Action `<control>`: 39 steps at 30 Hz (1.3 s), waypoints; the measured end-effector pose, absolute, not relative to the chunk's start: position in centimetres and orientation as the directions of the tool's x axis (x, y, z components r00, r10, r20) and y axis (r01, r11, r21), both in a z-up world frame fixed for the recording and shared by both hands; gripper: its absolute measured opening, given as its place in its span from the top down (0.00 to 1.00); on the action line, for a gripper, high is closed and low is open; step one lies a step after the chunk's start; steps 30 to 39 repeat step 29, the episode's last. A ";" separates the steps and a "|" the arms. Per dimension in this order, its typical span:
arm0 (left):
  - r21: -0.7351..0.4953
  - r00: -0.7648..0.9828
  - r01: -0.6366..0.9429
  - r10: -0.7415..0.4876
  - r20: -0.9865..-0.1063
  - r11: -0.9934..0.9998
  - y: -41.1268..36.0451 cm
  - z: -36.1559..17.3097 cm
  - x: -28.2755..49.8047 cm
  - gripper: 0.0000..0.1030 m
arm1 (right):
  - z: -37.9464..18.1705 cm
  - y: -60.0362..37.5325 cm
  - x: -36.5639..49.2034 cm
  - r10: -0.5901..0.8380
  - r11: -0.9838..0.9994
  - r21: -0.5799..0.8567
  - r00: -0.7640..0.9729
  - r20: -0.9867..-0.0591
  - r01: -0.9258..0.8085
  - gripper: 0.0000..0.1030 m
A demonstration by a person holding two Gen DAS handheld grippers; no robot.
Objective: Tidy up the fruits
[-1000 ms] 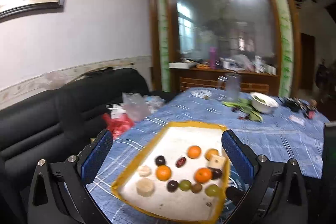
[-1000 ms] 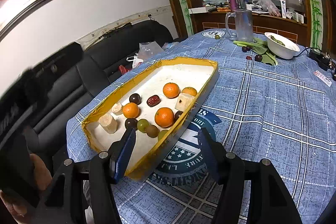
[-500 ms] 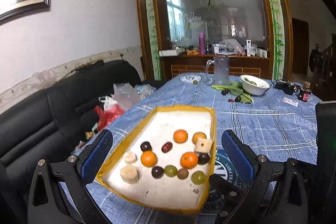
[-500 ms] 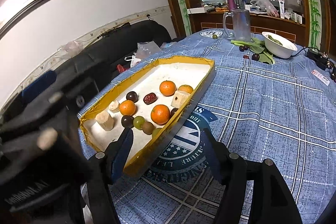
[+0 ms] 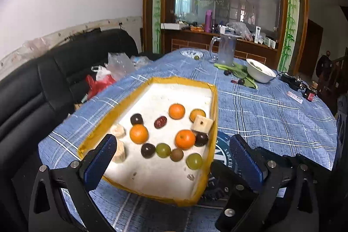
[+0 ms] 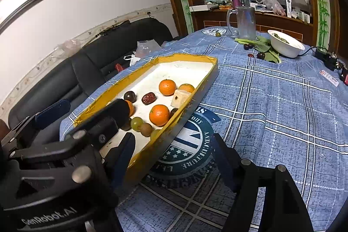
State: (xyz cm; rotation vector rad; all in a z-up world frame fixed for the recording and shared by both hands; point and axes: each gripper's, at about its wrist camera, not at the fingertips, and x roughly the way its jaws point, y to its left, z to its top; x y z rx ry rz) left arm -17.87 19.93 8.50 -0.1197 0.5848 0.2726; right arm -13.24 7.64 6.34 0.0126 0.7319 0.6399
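A yellow-rimmed white tray (image 5: 214,101) (image 6: 191,105) lies on the blue checked tablecloth. It holds several oranges (image 5: 185,139) (image 6: 159,115), dark plums (image 5: 136,119), green grapes (image 5: 163,150), a red date (image 5: 160,122) (image 6: 148,98), a cut white cube (image 5: 202,124) (image 6: 179,97) and pale chunks (image 5: 117,131). My left gripper (image 5: 171,158) is open and empty, above the tray's near end. My right gripper (image 6: 174,158) is open and empty, straddling the tray's near right rim. The left gripper's body (image 6: 65,145) shows in the right wrist view.
A black sofa (image 5: 32,90) runs along the table's left, with plastic bags (image 5: 117,66). At the far end stand a glass pitcher (image 5: 226,51) (image 6: 245,23), a white bowl (image 5: 260,73) (image 6: 285,46), greens and loose dark plums (image 6: 261,55). Black gadgets (image 5: 293,84) lie far right.
My left gripper has moved forward and lower over the tray's near end and now fills the left of the right wrist view. My right gripper has crept slightly closer.
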 end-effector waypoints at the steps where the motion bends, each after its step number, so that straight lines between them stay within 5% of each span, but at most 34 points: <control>1: -0.036 0.797 -0.288 0.219 -0.564 0.957 20.0 8.4 -17.8 0.00 | 6.3 7.7 -13.2 0.546 0.811 0.224 0.563 -0.621 -0.540 0.26; 17: -0.061 0.752 -0.309 0.204 -0.627 0.949 20.5 8.0 -17.4 0.00 | 6.8 9.7 -13.5 0.489 0.810 0.113 0.558 -0.670 -0.575 0.21; 39: -0.051 0.757 -0.249 0.161 -0.633 0.967 17.0 9.8 -15.7 0.00 | 8.4 6.4 -12.7 0.475 0.838 0.132 0.590 -0.652 -0.529 0.19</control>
